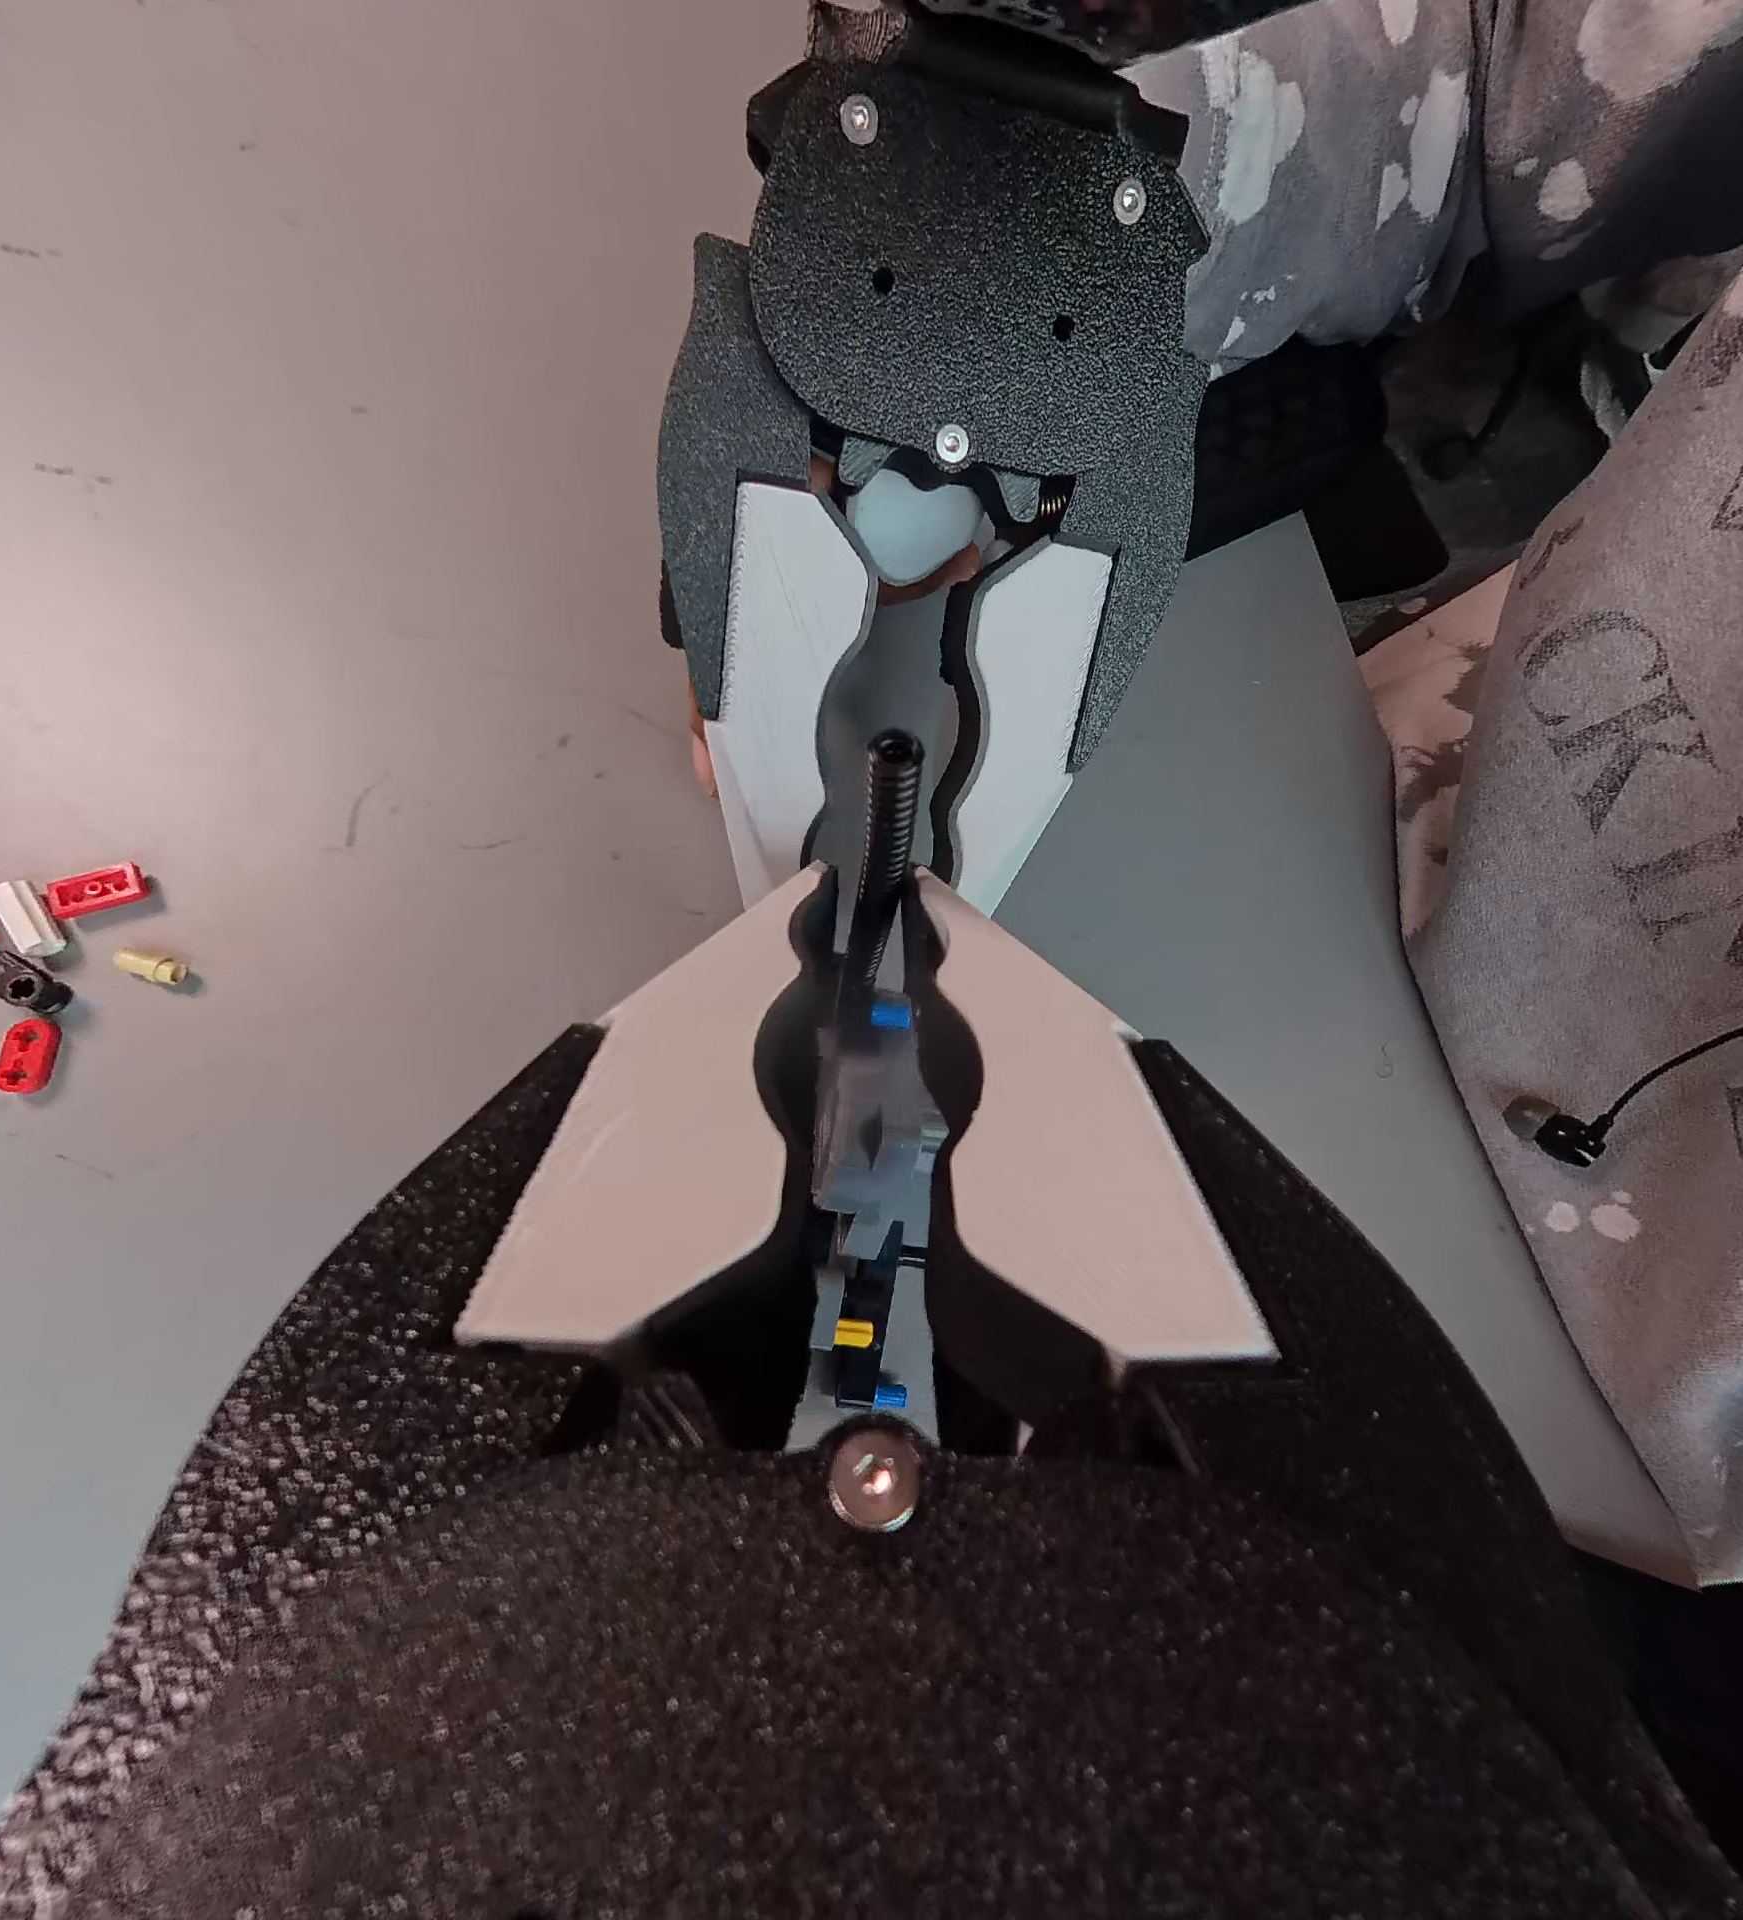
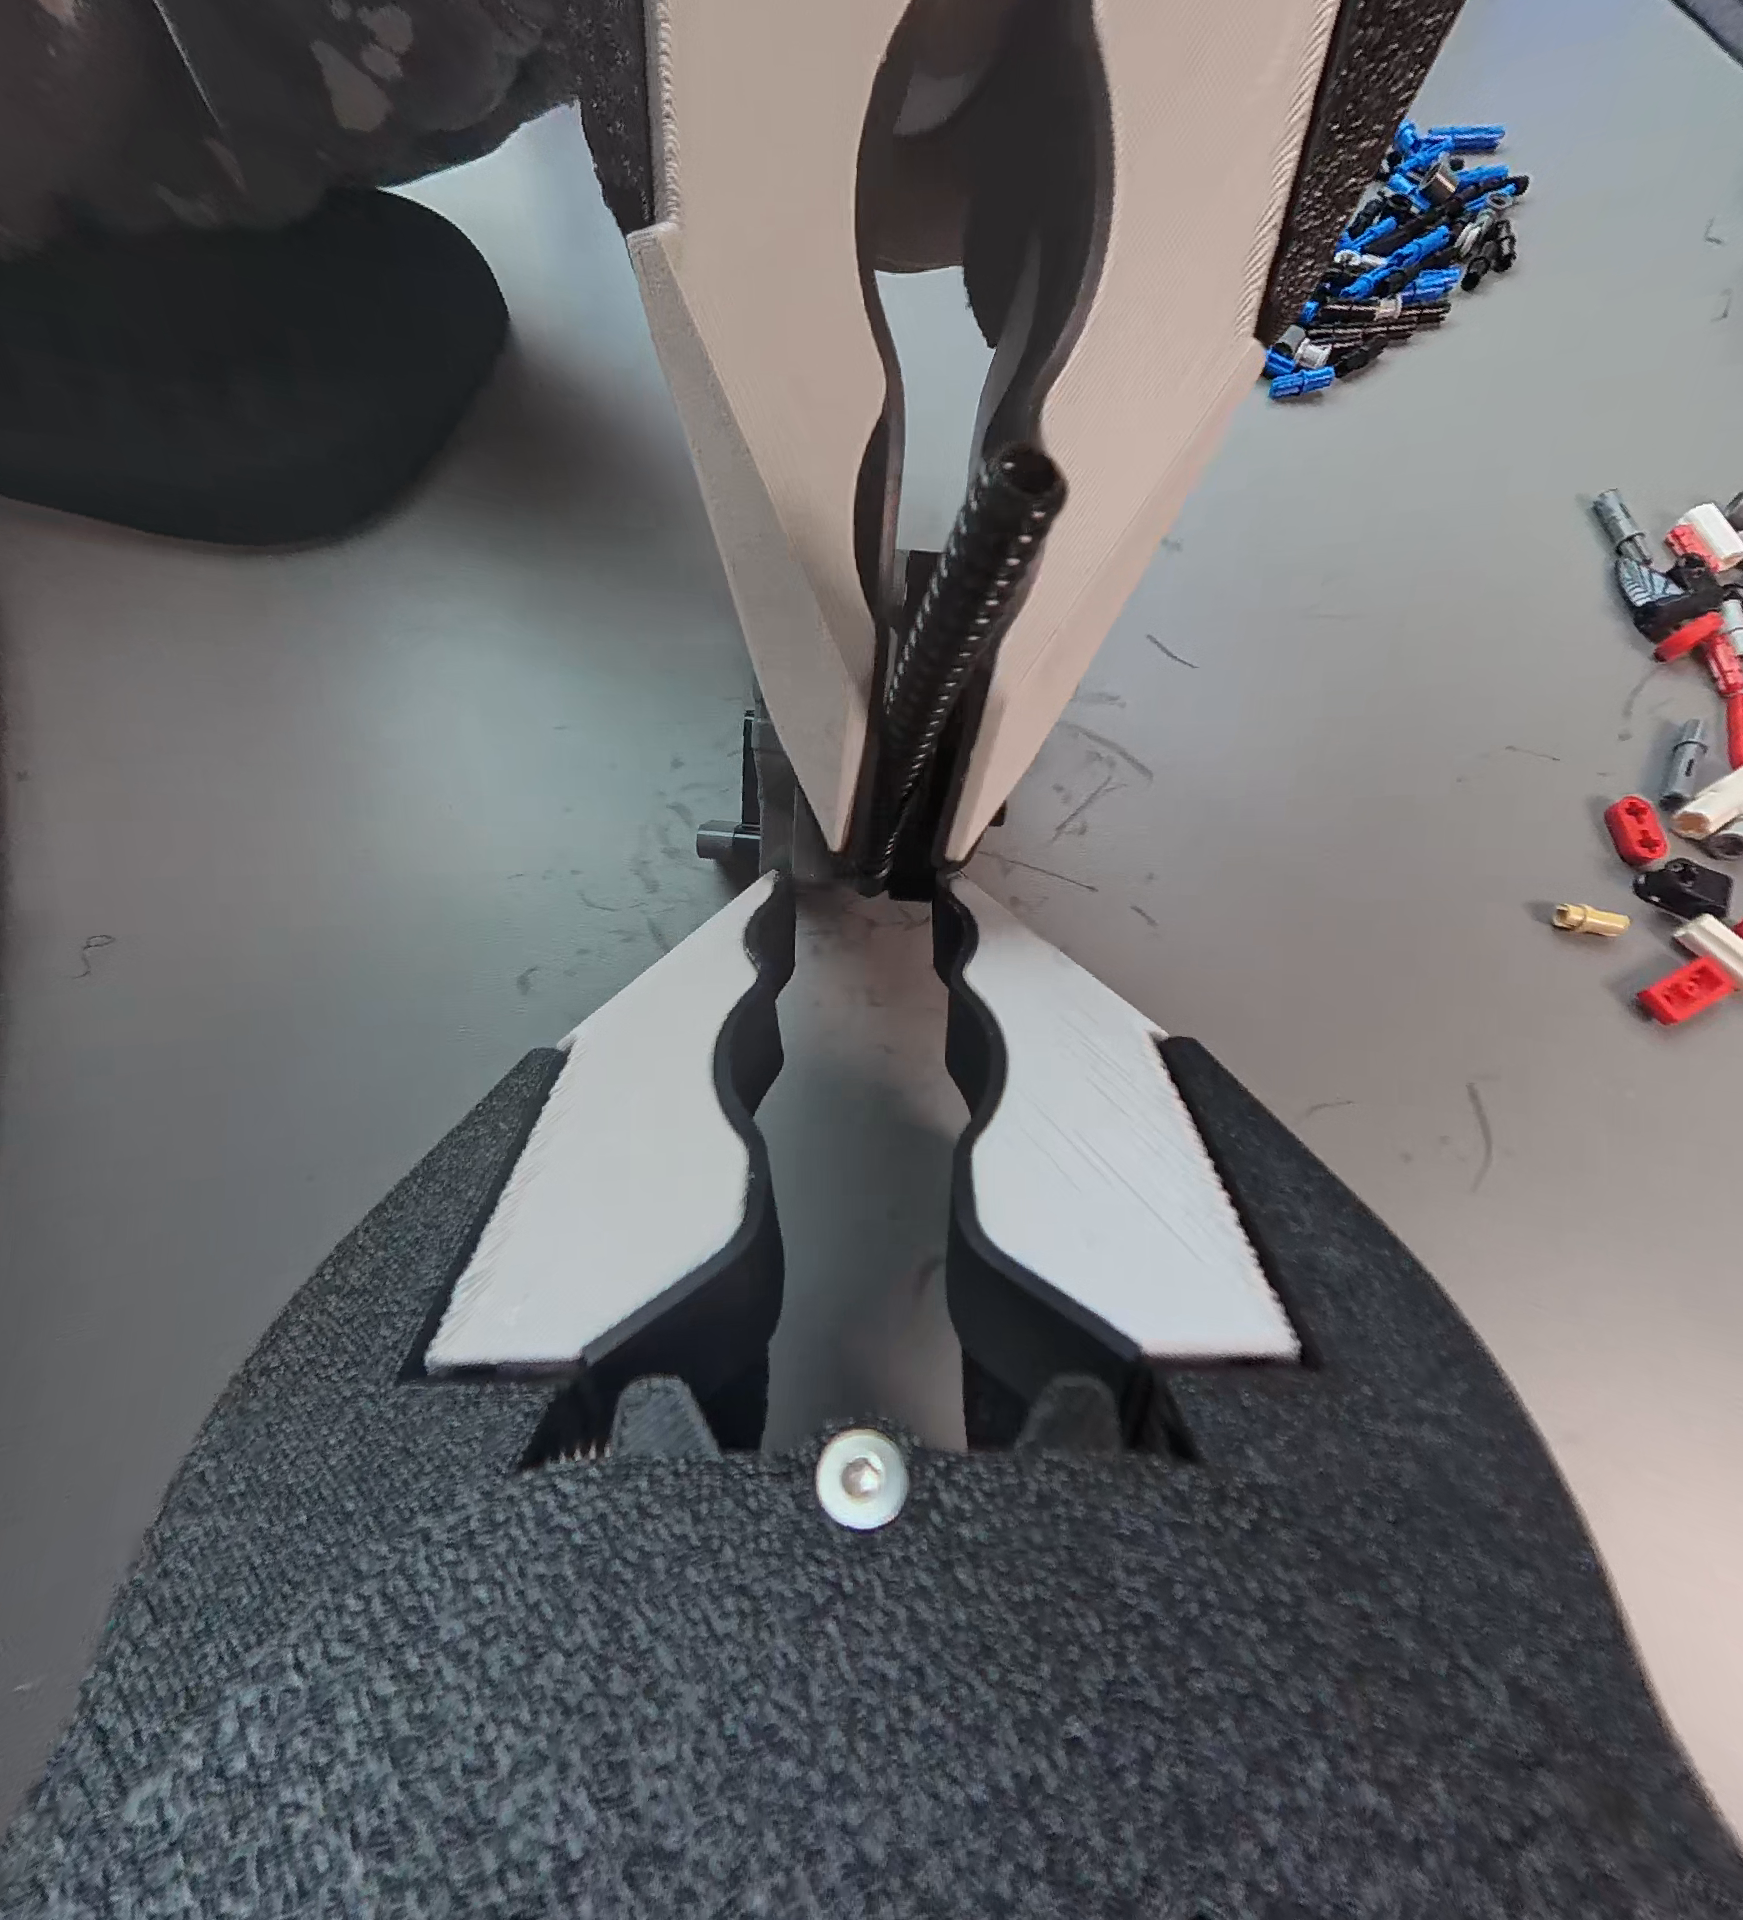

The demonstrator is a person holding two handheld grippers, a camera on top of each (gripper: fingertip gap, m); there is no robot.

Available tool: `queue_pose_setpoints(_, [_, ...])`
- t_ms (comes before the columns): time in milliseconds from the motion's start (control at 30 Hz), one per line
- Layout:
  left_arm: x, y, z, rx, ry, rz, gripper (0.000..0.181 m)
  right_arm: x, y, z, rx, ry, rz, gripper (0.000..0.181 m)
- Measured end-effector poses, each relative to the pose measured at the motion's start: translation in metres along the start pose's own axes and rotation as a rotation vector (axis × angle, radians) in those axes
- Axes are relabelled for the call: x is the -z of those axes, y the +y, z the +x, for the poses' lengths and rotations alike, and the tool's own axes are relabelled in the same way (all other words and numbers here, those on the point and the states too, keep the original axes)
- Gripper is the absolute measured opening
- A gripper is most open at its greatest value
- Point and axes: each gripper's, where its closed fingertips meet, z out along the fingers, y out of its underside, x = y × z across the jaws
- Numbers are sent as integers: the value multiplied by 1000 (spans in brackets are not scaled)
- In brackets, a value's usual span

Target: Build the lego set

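My left gripper (image 1: pixel 875 878) is shut on a small grey and black lego assembly (image 1: pixel 867 1143) with blue and yellow pins, held just above the grey table (image 1: pixel 327 520). A black ribbed hose (image 1: pixel 882 831) rises from the assembly past the fingertips. My right gripper (image 2: pixel 862 883) faces it tip to tip. Its jaws stand apart, with the hose's base (image 2: pixel 950 665) just beyond them and bare table showing between the fingers. In the right wrist view the left gripper (image 2: pixel 898 857) comes down from above, and parts of the assembly (image 2: pixel 773 800) show behind its tips.
Loose red, white, black and tan pieces (image 1: pixel 67 935) lie at the far left. In the right wrist view a pile of blue and black pins (image 2: pixel 1397 260) and a mixed pile (image 2: pixel 1740 727) lie on the right. A person's patterned clothing (image 1: pixel 1625 727) borders the table edge. My right fingertips sit around 4 centimeters from my left ones.
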Motion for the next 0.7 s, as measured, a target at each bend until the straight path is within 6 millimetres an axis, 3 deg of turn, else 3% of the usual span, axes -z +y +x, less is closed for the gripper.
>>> queue_pose_setpoints(200, [14, 1, 4, 46, -21, 72, 39, 0, 0, 0, 7, 1, 3, 24])
queue_pose_setpoints(333, [17, 34, 5, 18, -152, -34, 56, 0, 0, 1, 5, 5, 0, 24])
queue_pose_setpoints(433, [9, 59, -1, -11, -243, -109, 45, 0, 0, 0, 11, 2, 1, 24])
queue_pose_setpoints(467, [7, 60, -3, -1, -247, -93, 32, 0, 0, 0, 15, 1, -1, 23])
queue_pose_setpoints(700, [4, 57, -9, -6, -238, -51, 30, 1, 1, 5, 28, 34, 0, 23])
